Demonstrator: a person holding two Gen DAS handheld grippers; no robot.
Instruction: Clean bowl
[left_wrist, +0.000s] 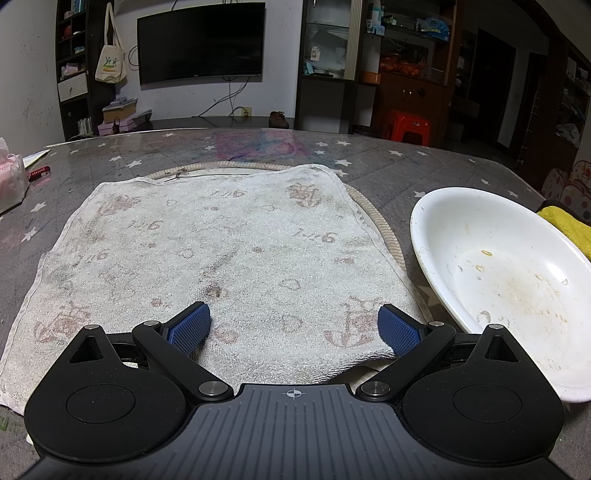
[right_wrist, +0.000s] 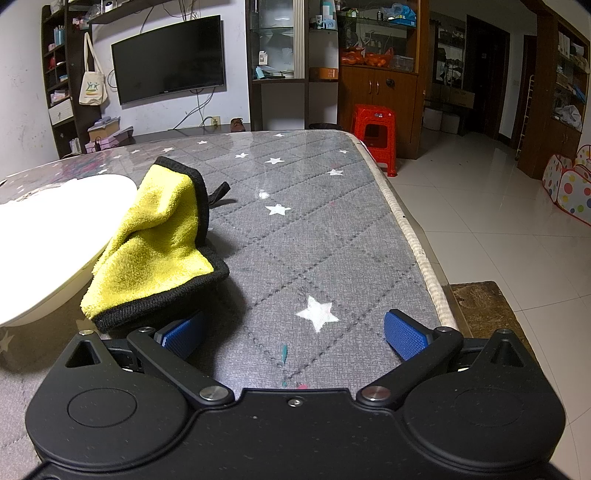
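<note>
Tabletop (right_wrist: 317, 236): grey quilted cover with white stars under a glossy clear sheet, pale woven trim along the edge. Room behind: dark wall-mounted TV (left_wrist: 201, 42), canvas tote bag (left_wrist: 110, 59) hanging on shelving, glass-fronted wooden cabinets, red plastic stool (right_wrist: 375, 134), white tiled floor, polka-dot play tent at far right.

White towel (left_wrist: 221, 254): worn terry, faded reddish print, greyish stains, spread flat, one near corner folded under. It overlies a round mat with a striped rim.

Bowl (left_wrist: 509, 280): white, wide and shallow, smooth plastic-like finish, scuffed; brownish smears and bits of food residue inside. Sits on the tabletop just right of the towel, rim close to the towel's edge.

Yellow cloth (right_wrist: 159, 243): fluffy microfibre, black bound edge, small black loop; crumpled, leaning against the bowl's right side.

Left claw (left_wrist: 293, 326): spread wide, nothing between the blue ribbed pads (left_wrist: 190, 326), low over the towel's near edge.

Right claw (right_wrist: 293, 334): spread wide, empty; its left pad lies just under the yellow cloth's hem, contact unclear
</note>
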